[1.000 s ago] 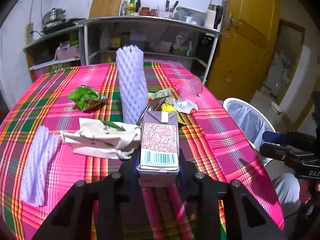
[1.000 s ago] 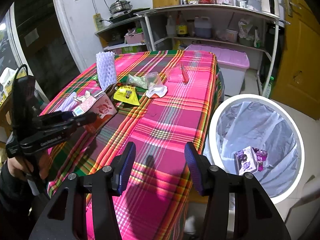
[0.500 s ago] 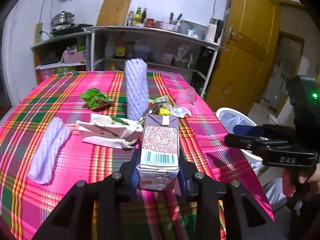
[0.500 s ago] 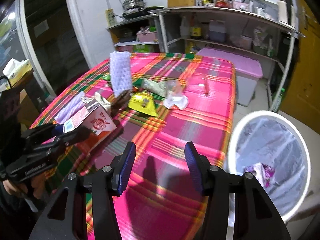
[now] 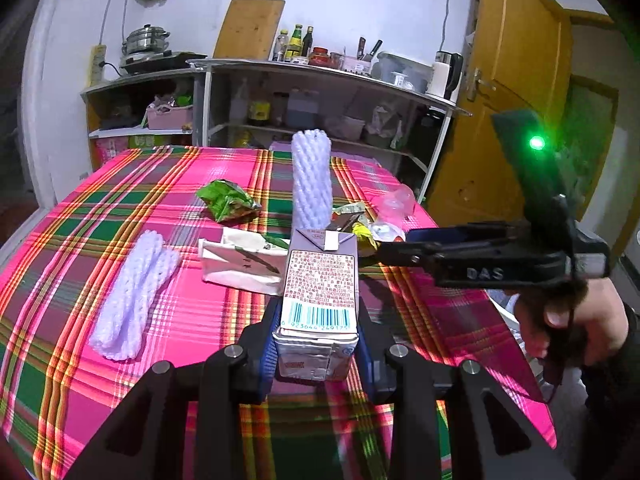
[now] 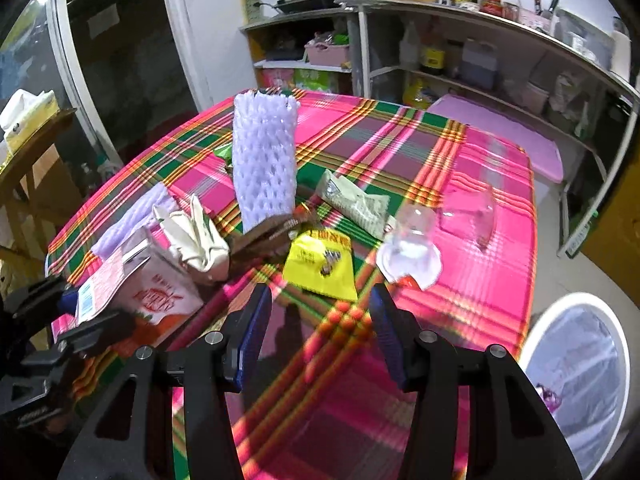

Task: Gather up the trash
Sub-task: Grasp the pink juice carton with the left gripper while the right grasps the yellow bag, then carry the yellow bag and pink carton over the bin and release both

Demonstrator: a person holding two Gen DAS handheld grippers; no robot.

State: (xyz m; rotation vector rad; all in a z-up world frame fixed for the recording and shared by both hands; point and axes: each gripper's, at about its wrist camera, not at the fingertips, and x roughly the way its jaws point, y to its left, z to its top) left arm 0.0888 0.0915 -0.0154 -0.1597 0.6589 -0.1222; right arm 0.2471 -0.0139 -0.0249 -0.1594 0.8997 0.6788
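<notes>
Between my left fingers: the milk carton [image 5: 318,300] sat clamped by my left gripper [image 5: 316,354], barcode face up, held above the plaid tablecloth [image 5: 120,208].
Right gripper [image 6: 320,332]: its fingers stood apart with nothing between them, pointing at the yellow packet [image 6: 320,266] just ahead.
Ahead of the carton: a white paper bag [image 5: 240,260] just beyond it, an upright foam net sleeve [image 5: 312,180] behind that, a green wrapper [image 5: 228,200] further off and to its left.
Left of the carton: a flat foam net [image 5: 132,284] lying well apart.
Bin [image 6: 576,376]: low to the right of my right gripper, beside the table, lined with a plastic bag.
Doing it well: I judged the carton should travel right, over the table edge, and be let go only once above the bin's mouth; the grip sat low on the carton, so tilting risked a slip.
Hard to make out: the bin showed barely at all from the left wrist camera, and the clear plastic cup [image 6: 412,232] near the yellow packet was blurred.
</notes>
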